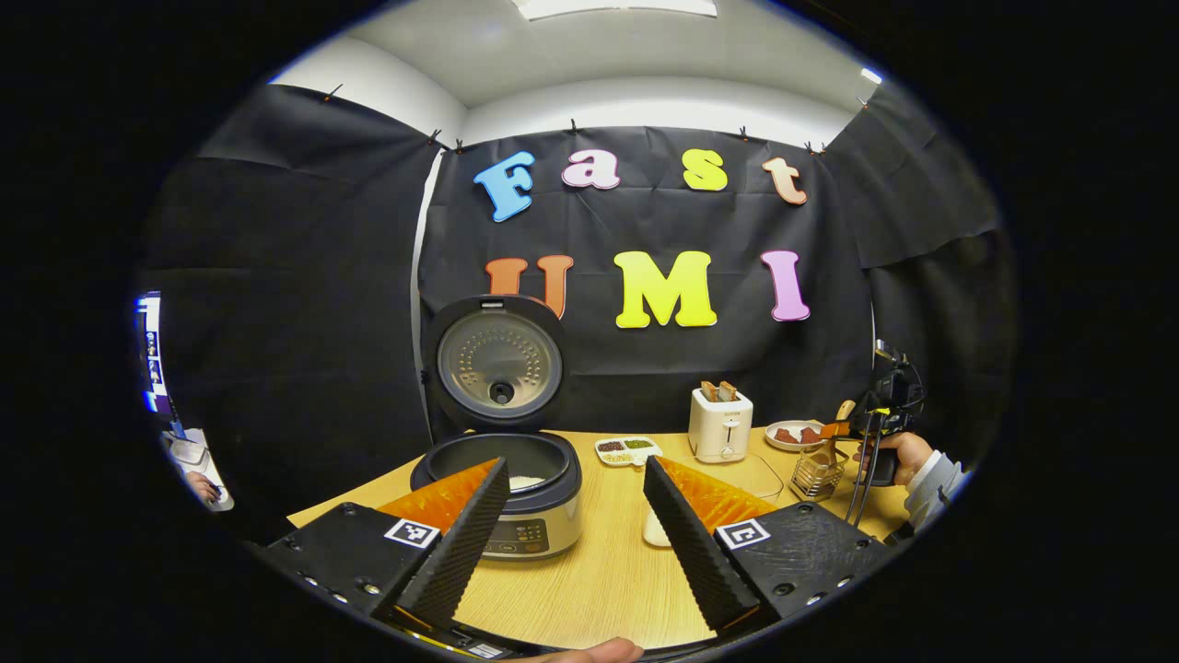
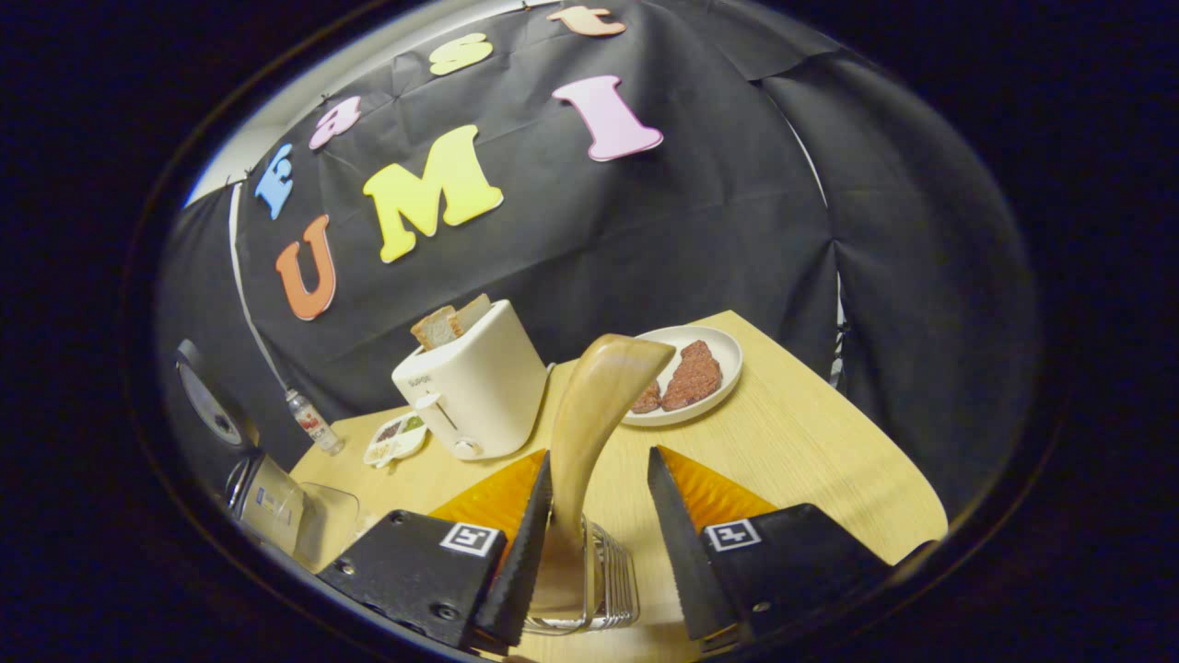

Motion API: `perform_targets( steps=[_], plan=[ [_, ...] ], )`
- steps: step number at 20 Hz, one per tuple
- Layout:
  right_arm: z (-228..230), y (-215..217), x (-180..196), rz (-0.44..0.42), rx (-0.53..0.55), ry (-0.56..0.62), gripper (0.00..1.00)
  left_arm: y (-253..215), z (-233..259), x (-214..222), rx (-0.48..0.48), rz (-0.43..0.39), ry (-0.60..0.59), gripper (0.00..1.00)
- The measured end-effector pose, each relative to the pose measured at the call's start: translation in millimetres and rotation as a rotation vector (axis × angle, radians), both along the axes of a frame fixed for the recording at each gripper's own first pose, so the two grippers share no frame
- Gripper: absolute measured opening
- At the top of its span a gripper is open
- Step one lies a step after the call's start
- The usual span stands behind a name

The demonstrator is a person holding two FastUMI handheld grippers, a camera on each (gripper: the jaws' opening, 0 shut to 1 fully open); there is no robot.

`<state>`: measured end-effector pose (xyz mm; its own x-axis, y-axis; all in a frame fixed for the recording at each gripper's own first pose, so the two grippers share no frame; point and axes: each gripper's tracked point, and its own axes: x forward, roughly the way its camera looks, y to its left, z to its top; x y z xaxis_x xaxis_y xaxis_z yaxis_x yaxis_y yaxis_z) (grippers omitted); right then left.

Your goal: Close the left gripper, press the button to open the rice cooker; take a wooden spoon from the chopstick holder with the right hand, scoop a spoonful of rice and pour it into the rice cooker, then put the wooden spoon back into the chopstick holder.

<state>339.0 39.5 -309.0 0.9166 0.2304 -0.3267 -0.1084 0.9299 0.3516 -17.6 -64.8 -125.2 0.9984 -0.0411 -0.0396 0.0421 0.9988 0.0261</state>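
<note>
One wooden spoon (image 2: 589, 405) stands upright in the chopstick holder (image 2: 599, 580), between the right hand-held gripper (image 2: 594, 516) fingers, which are apart; left hand-held gripper (image 1: 576, 525) also apart.

Left gripper view sat low at the near table edge, level, facing the back wall across the table (image 1: 599, 571); rice cooker (image 1: 502, 479) close at lower left, toaster (image 1: 720, 424) farther off, right of centre. Right gripper view was tilted, hard up against the chopstick holder (image 2: 589, 580) at bottom centre, looking over it toward the toaster (image 2: 474, 382) and plate (image 2: 686, 373). Both views shared toaster, plate (image 1: 794, 435) and wall.
</note>
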Motion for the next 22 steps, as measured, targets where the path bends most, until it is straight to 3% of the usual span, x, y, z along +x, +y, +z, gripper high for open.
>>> perform_targets(
  steps=[1,2,3,5,9,16,22],
  plan=[
    [4.9,1.3,0.2,-0.003,0.011,-0.014,0.49,-0.6,-0.6,-0.4,-0.003,-0.003,0.003,0.94],
    [6.3,5.2,-1.5,-0.002,0.023,-0.018,0.50,-0.9,-0.9,-1.1,-0.006,-0.005,0.001,0.94],
    [7.7,8.9,-3.2,0.000,0.026,-0.011,0.27,0.6,-1.5,-2.7,-0.008,-0.003,0.001,0.94],
    [10.2,13.3,-4.9,0.006,0.017,-0.009,0.18,5.6,-2.7,-5.0,-0.008,0.000,0.001,0.94],
    [32.3,12.0,-16.0,-0.010,-0.008,-0.037,0.12,16.8,0.4,-17.6,-0.015,0.005,-0.007,0.94],
    [91.2,11.9,-53.1,-0.046,-0.076,-0.136,0.11,29.2,11.1,-44.5,-0.036,-0.008,-0.036,0.94],
    [146.2,42.0,-104.1,-0.002,-0.097,-0.220,0.11,36.8,25.5,-74.7,-0.044,-0.021,-0.062,0.94]
  ],
)
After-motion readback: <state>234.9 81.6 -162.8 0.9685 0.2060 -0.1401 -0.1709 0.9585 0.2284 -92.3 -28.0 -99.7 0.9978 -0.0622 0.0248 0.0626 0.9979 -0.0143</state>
